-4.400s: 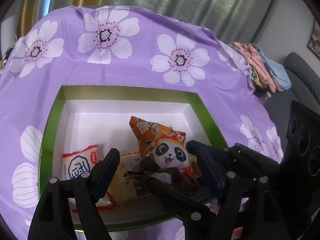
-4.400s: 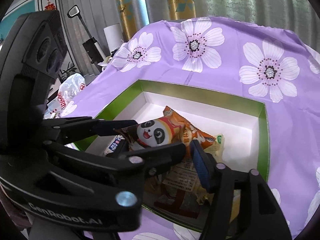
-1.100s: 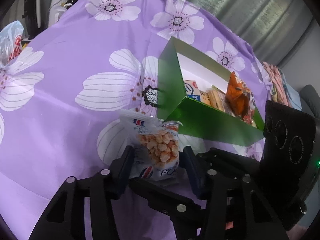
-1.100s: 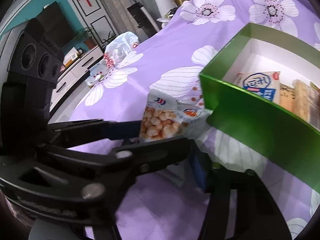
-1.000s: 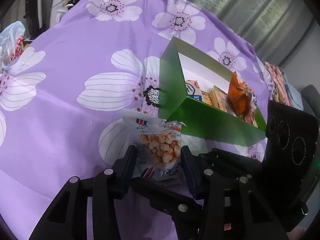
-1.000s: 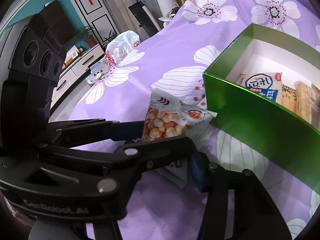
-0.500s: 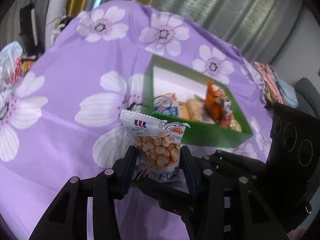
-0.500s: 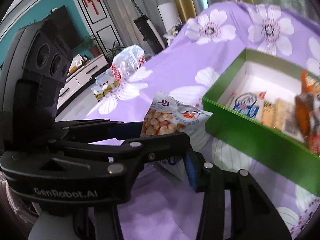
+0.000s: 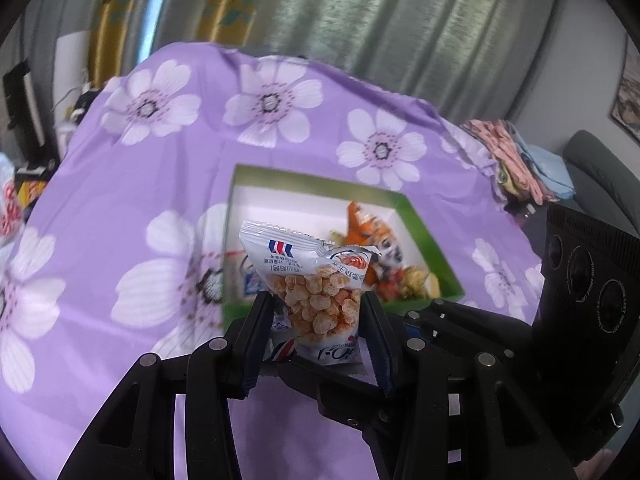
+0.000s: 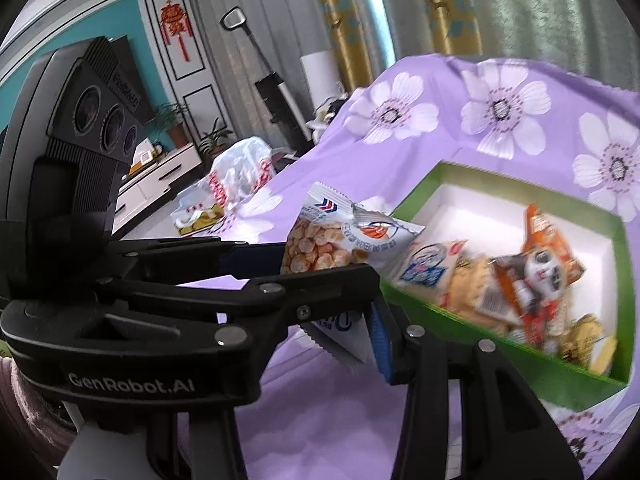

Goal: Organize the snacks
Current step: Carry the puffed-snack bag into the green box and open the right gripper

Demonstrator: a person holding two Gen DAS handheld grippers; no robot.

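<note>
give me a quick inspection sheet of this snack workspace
surface: purple flowered cloth, wrinkled, covering the table
job's things: puffed snack bag held up in front of the open green box; panda pack and other packs, blurred, inside the box
clutter: plastic bag beyond the table's edge; folded clothes at the far right
grippers: left gripper shut on the bag; right gripper close beside it, its state hidden by the left one
cables: nothing seen
surroundings: curtains, white cabinet, red knot ornament
</note>
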